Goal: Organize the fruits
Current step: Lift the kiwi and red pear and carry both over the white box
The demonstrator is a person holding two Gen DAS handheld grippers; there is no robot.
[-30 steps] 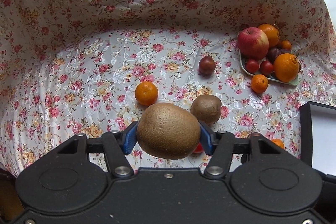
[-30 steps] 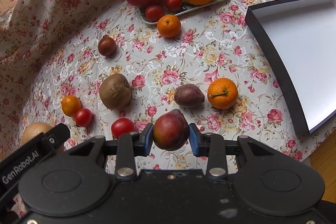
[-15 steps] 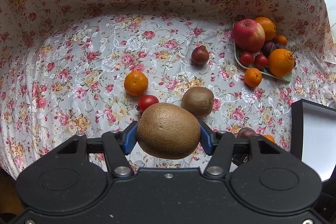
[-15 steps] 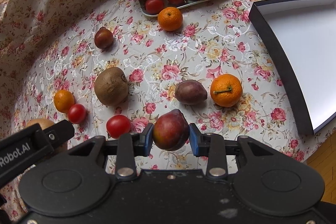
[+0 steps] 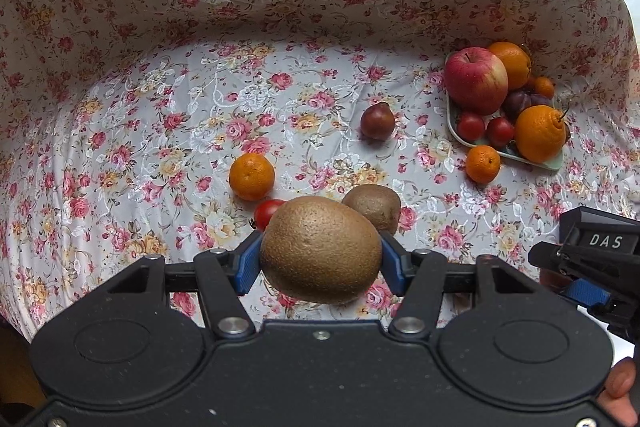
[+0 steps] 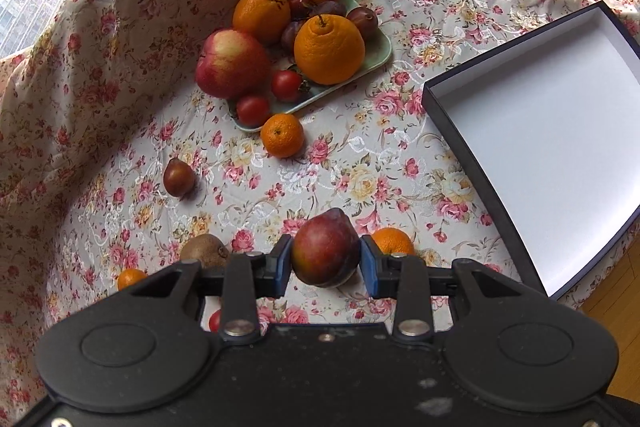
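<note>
Left of the green tray (image 6: 382,57) heaped with an apple (image 6: 232,63), oranges and plums, the left gripper (image 5: 320,261) clamps a kiwi (image 5: 320,249) above the worktop, the right gripper (image 6: 326,259) clamps a plum (image 6: 325,247), and the empty box (image 6: 548,131) lies rightward.

Apple (image 6: 232,63) on tray (image 6: 380,53) — box (image 6: 560,131) right.

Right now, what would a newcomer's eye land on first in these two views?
Each tool grips a fruit: the left tool is clamped on a big brown kiwi, and the right tool on a dark red plum. Beyond them, a green tray heaped with an apple and oranges sits left of an empty white-lined box.
</note>
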